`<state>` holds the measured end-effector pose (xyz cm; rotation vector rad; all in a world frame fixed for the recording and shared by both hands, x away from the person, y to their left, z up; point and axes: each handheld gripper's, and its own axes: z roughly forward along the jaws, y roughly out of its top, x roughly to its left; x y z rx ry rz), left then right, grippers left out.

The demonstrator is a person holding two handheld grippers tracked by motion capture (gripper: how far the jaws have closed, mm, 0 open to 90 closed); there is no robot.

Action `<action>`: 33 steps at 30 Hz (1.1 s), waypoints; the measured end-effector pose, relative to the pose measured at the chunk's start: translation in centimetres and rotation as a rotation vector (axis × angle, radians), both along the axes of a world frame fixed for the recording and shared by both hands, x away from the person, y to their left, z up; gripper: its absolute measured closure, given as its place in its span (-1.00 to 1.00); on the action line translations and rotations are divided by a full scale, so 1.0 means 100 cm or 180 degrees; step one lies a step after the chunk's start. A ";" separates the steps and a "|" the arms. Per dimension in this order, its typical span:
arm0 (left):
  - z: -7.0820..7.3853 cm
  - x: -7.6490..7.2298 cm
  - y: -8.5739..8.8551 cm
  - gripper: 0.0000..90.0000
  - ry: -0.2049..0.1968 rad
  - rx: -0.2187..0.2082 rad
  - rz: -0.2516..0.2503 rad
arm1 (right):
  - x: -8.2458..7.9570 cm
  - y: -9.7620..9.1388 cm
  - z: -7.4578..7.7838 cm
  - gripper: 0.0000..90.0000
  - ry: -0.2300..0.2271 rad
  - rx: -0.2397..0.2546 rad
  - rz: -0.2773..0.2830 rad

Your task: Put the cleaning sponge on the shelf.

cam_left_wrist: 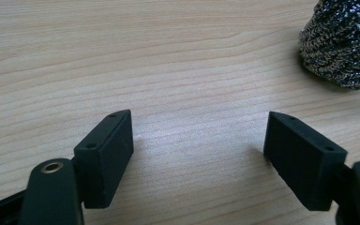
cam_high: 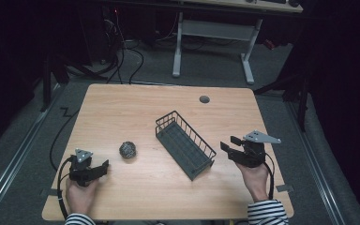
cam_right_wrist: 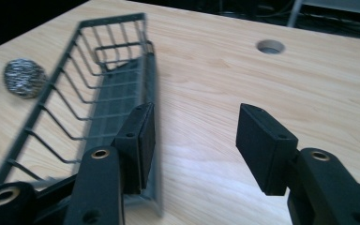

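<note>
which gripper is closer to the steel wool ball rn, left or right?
Left. The left gripper sits just short of the steel wool ball, jaws open and empty. The right gripper is beyond the wire basket, which lies between it and the ball.

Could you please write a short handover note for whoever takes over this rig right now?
Left gripper: open, holding nothing, low over the table near its front left corner, jaws towards the steel wool scourer, apart from it.
Right gripper: open, holding nothing, just right of the wire basket; in the right gripper view its left pad sits by the basket's near rim, but contact cannot be told.
Things: the scourer lies on the table left of the basket; the basket stands diagonally mid-table, nothing in it.
Done: nothing visibly placed.
Left: probably grasp the scourer and put it in the basket.
</note>
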<state>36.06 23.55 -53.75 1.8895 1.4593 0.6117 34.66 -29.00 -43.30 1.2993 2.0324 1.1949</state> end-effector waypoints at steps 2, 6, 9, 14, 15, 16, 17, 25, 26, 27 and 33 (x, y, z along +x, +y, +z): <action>0.000 0.000 -0.001 -0.45 -0.0001 0.0019 0.0000 | -0.002 -0.010 -0.008 0.06 0.0018 0.0008 -0.0106; 0.000 0.000 -0.001 -0.45 0.0005 0.0050 -0.0016 | -0.006 -0.024 -0.023 0.05 0.0053 0.0005 -0.0261; 0.000 0.000 -0.001 -0.45 0.0006 0.0044 -0.0025 | -0.009 -0.031 -0.034 0.04 0.0085 -0.0009 -0.0350; 0.000 0.000 -0.001 -0.47 0.0011 0.0045 -0.0036 | -0.013 -0.039 -0.052 0.03 0.0162 -0.0068 -0.0481; 0.000 0.000 -0.001 -0.48 0.0011 0.0044 -0.0040 | -0.013 -0.042 -0.061 0.02 0.0201 -0.0065 -0.0510; 0.000 0.000 -0.001 -0.48 0.0011 0.0043 -0.0041 | -0.013 -0.042 -0.061 0.02 0.0201 -0.0065 -0.0510; 0.000 0.000 -0.001 -0.48 0.0011 0.0042 -0.0043 | -0.013 -0.044 -0.070 0.00 0.0241 -0.0080 -0.0555; 0.000 0.000 -0.001 -0.52 0.0017 0.0052 -0.0136 | -0.004 -0.036 -0.097 -0.03 0.0425 -0.0411 -0.0596; 0.000 0.000 -0.001 -0.52 0.0019 0.0054 -0.0147 | -0.004 -0.036 -0.097 -0.03 0.0425 -0.0411 -0.0596; 0.000 0.000 0.000 -0.52 0.0020 0.0055 -0.0166 | -0.003 -0.035 -0.097 -0.03 0.0452 -0.0449 -0.0619; 0.001 0.001 0.000 -0.59 0.0057 -0.0011 -0.0188 | 0.000 -0.033 -0.097 -0.11 0.0467 -0.0520 -0.0620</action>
